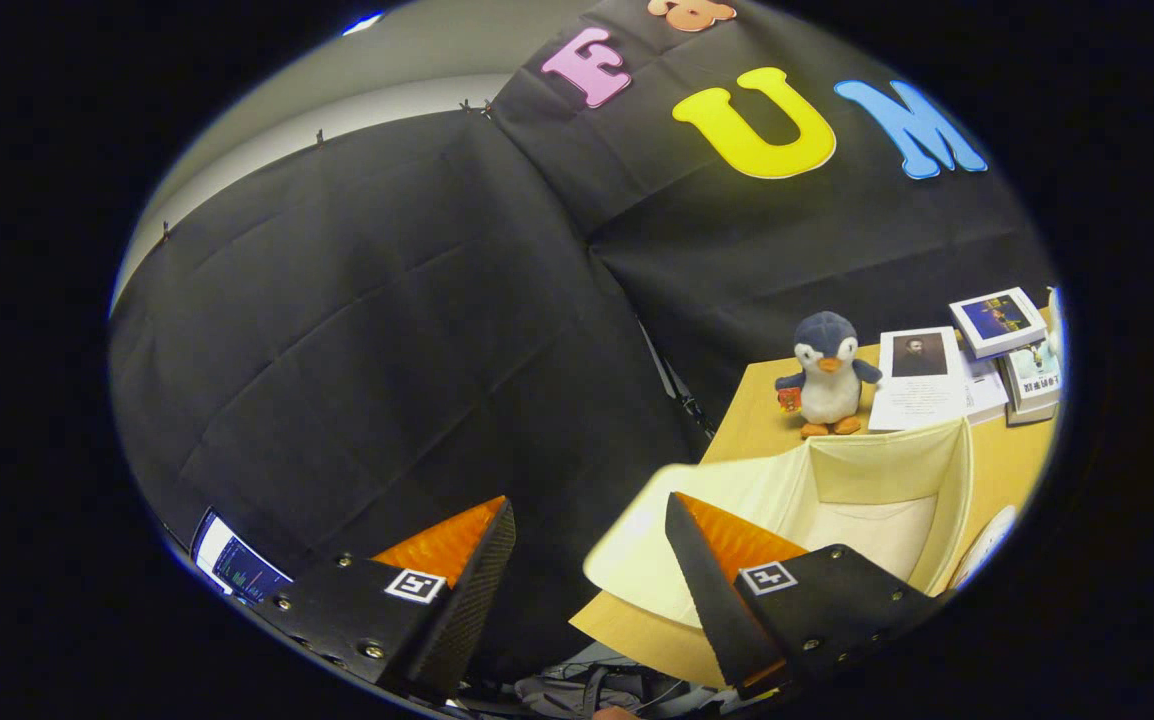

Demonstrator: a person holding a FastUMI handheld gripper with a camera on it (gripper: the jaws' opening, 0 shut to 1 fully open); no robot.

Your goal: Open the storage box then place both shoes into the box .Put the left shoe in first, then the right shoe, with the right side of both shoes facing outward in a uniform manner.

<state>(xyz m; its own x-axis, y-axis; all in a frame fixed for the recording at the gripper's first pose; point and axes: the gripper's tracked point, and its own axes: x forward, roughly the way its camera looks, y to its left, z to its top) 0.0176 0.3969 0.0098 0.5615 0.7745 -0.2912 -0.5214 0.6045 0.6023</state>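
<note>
A: Gripper view: the gripper [589, 545] is seen with its fingers spread wide apart, and nothing is held between them. Most of what lies ahead is the booth's black cloth wall.

B: And the box?

A: The box [837, 480] is found ahead and to the right, on the table [747, 425], partly behind the right finger. It appears already open: a cream, soft-sided container with its interior exposed and pale lining visible at the bottom. A flap [637, 560] is spread toward the gripper, over the table's near edge. Nothing can be made out inside it.

B: Which step is judged to be in hand?

A: The opening seems done, so the left shoe would be next. No shoe has been placed yet, as far as can be told. A pale rounded shape [982, 545] is glimpsed just beyond the box, but whether it is a shoe cannot be told.

B: What does the next move call for?

A: The left shoe must first be located, since the gripper is aimed off the table. It should be gripped so that its right side can be turned outward.

B: Anything else nearby?

A: A penguin toy [827, 375] stands just behind the box, with books [997, 350] beside it.
</note>
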